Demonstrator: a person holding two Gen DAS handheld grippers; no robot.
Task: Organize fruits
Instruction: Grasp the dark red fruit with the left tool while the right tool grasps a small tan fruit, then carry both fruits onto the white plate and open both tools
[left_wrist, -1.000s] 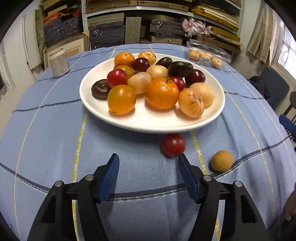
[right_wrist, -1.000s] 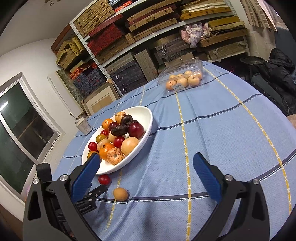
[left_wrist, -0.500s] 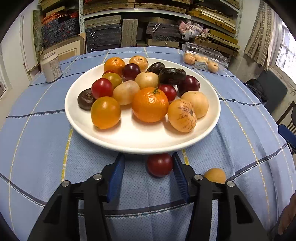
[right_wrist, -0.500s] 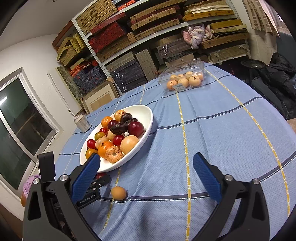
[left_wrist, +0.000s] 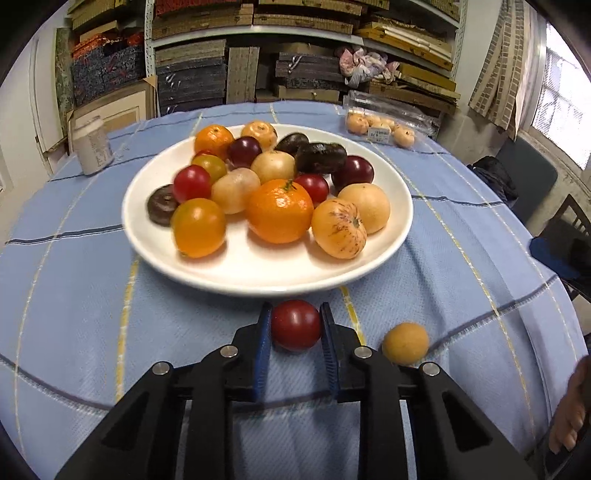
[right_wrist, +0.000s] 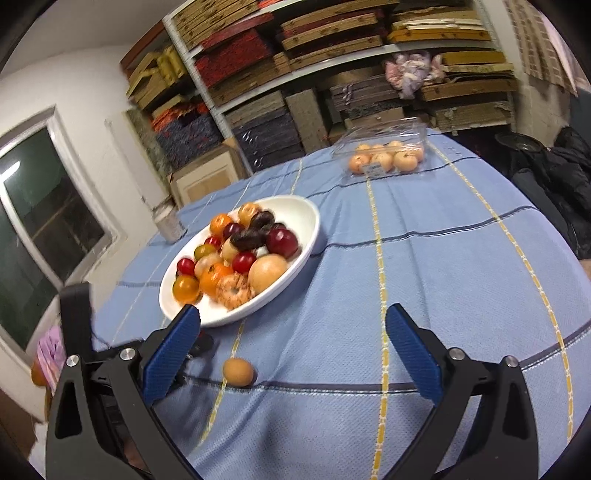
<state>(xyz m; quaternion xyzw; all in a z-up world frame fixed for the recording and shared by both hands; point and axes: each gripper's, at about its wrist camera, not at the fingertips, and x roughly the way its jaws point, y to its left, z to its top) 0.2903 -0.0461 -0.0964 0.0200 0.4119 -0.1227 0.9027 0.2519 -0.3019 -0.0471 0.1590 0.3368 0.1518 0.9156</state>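
A white plate (left_wrist: 258, 284) heaped with oranges, tomatoes, plums and pale round fruits sits on the blue checked tablecloth. Just in front of its near rim, a red tomato (left_wrist: 295, 325) rests on the cloth, and my left gripper (left_wrist: 295, 308) is shut on it, a blue pad pressing each side. A small tan fruit (left_wrist: 405, 343) lies loose on the cloth to the tomato's right. In the right wrist view my right gripper (right_wrist: 291, 317) hangs open and holds nothing, above the cloth right of the plate (right_wrist: 314, 221). The tan fruit (right_wrist: 238, 371) lies below its left finger.
A clear plastic box of pale fruits (left_wrist: 384, 123) stands at the table's far right edge. A white jar (left_wrist: 92, 144) stands far left. Packed shelves fill the wall behind, and a dark chair (left_wrist: 565, 243) is at the right. A person's hand (left_wrist: 569, 406) shows at the lower right.
My left gripper moved up to the plate's near rim and its jaws closed from wide open onto the red tomato. The right gripper stayed open and rolled slightly.
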